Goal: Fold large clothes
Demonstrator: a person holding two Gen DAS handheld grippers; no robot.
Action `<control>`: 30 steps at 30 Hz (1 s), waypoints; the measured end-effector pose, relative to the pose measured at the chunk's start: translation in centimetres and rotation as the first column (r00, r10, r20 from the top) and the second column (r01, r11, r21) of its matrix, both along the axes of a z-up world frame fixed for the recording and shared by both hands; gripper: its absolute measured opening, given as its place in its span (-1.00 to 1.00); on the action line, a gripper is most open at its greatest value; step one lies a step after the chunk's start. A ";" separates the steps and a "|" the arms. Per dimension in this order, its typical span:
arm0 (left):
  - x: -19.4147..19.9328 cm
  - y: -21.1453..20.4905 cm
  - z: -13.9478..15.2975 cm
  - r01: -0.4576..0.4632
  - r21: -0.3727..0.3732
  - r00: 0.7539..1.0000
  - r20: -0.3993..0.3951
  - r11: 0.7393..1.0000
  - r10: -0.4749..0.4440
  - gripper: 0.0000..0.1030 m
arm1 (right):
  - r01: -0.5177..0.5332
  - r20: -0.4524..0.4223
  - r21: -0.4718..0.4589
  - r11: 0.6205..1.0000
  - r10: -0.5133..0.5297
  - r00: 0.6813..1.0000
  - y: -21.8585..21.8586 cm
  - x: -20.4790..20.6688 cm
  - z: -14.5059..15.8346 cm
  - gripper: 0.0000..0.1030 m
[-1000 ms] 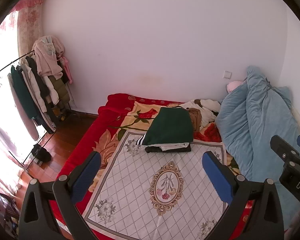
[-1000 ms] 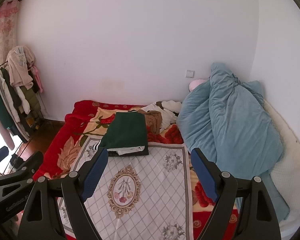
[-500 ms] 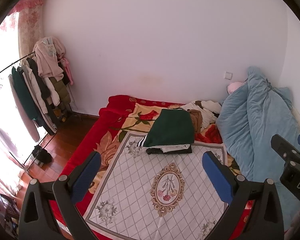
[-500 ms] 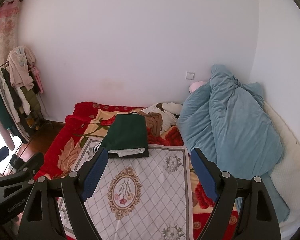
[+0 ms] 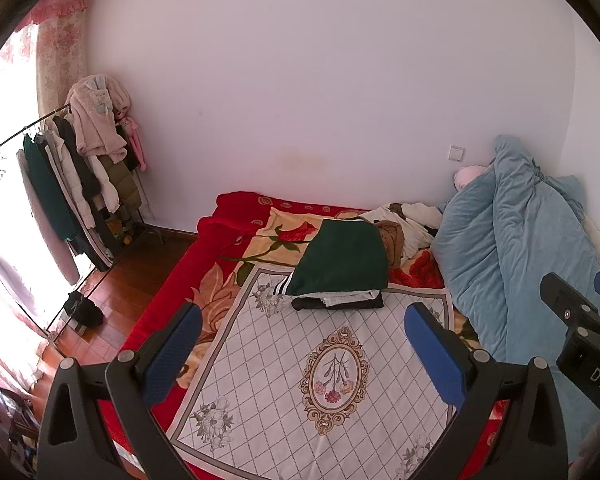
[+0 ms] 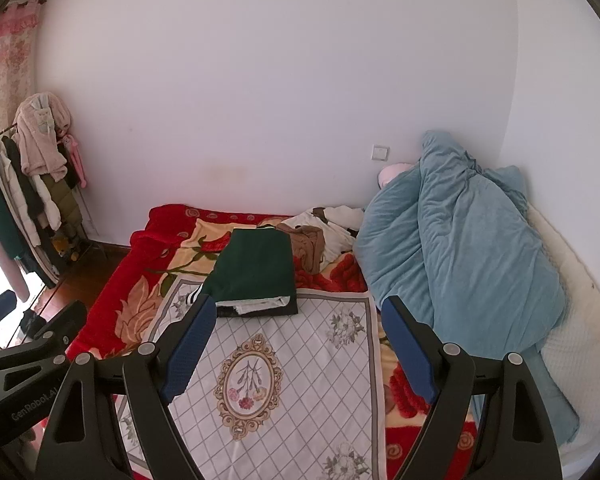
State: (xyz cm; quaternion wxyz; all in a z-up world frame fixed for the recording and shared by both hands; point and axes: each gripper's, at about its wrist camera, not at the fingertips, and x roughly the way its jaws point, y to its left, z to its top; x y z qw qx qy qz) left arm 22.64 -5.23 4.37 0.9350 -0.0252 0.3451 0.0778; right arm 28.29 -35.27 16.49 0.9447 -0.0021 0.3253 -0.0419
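One neat stack of folded clothes [image 5: 342, 268], dark green on top, lies on the bed [image 5: 204, 256]; both tongs, left tongs [image 5: 304, 354] and right tongs [image 6: 300, 354], gape wide, empty.

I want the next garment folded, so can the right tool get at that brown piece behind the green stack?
Probably yes: the right tool is open and empty, and the brown garment lies uncovered beside the folded stack.

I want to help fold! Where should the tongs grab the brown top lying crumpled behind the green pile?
Probably pinch the brown top at its raised bunched ridge on top, coming down from above on its right side. The green pile blocks the near left, and the white clothes lie touching it behind. Its crumpled pose shows no clear edge.
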 end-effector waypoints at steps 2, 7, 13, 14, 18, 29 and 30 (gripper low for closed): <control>0.0 0.0 0.0 -0.001 0.001 1.000 -0.001 1.000 0.001 1.00 | 0.000 0.001 0.000 1.000 0.000 1.000 0.1 0.1 0.1 0.67; 0.0 0.0 0.0 -0.002 0.003 1.000 -0.001 1.000 0.002 1.00 | 0.004 0.003 0.005 1.000 -0.004 1.000 0.0 -0.1 0.2 0.67; 1.2 1.0 -2.3 -0.008 -0.005 0.999 -0.041 1.000 0.008 1.00 | 0.010 -0.015 0.089 0.996 -0.009 1.000 -0.3 -0.2 -1.8 0.77; 1.7 1.5 -3.7 -0.016 -0.011 0.998 -0.058 1.000 0.016 1.00 | 0.012 -0.030 0.109 0.994 -0.008 1.000 -0.4 0.2 -2.7 0.78; 3.1 2.9 -10.1 -0.033 -0.020 0.988 -0.152 0.999 0.029 1.00 | 0.049 -0.144 0.122 0.991 -0.031 0.989 -0.1 2.3 -8.6 0.78; 3.3 6.1 -42.0 -0.172 -0.054 0.901 -0.412 0.984 0.135 1.00 | 0.099 -0.479 0.089 0.991 -0.045 0.877 0.9 4.9 -42.9 0.78; 3.0 6.3 -44.6 -0.190 -0.047 0.896 -0.416 0.981 0.153 1.00 | 0.088 -0.465 0.062 0.994 -0.049 0.884 1.1 4.9 -47.2 0.78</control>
